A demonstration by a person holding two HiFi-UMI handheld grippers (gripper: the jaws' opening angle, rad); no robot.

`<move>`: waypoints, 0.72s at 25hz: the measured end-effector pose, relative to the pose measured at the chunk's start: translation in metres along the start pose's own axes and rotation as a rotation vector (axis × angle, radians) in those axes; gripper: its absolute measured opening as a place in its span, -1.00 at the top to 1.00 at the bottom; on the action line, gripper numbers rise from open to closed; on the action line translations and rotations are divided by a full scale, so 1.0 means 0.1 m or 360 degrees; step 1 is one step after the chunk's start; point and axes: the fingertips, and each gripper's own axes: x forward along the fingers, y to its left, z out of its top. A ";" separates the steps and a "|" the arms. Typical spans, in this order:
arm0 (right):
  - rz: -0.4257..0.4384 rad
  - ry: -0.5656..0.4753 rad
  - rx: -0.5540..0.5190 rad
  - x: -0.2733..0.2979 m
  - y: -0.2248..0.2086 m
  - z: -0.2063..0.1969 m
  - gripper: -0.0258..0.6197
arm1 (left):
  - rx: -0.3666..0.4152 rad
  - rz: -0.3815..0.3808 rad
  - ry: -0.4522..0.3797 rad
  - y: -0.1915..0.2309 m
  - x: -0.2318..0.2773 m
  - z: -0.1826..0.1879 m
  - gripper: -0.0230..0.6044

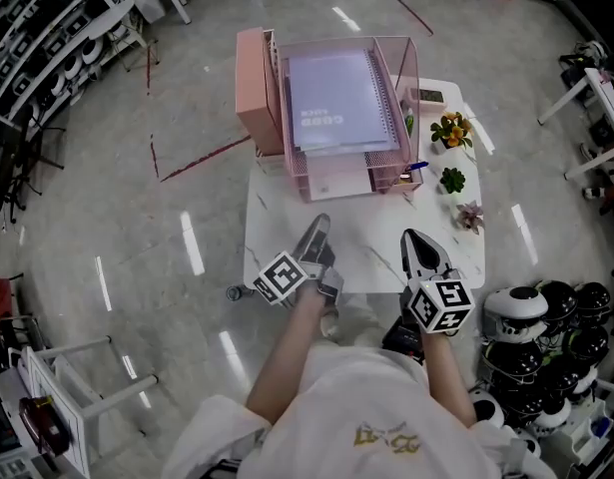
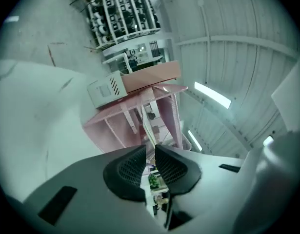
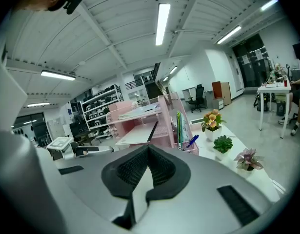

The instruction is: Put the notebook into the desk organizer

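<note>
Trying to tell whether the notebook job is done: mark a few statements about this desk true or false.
1. The notebook lies flat on the top level of the pink organizer. True.
2. The left gripper holds the notebook. False: its jaws stand slightly apart with nothing between them.
3. Three small potted plants stand on the table to the right of the organizer. True.
4. The right gripper rests on the organizer. False: it is over the near part of the table, apart from the organizer, jaws together and empty.
</note>
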 end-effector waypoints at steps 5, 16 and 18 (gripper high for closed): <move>0.0001 -0.0032 -0.0032 -0.09 0.14 0.01 0.89 | 0.0372 0.0055 0.0056 -0.18 -0.22 0.03 0.88; 0.0012 -0.0107 -0.0065 -0.30 0.34 0.15 0.89 | 0.1100 0.0038 0.0239 -0.75 -0.42 -0.06 0.88; 0.0011 -0.0111 -0.0066 -0.33 0.36 0.15 0.89 | 0.1154 0.0052 0.0241 -0.75 -0.45 -0.06 0.88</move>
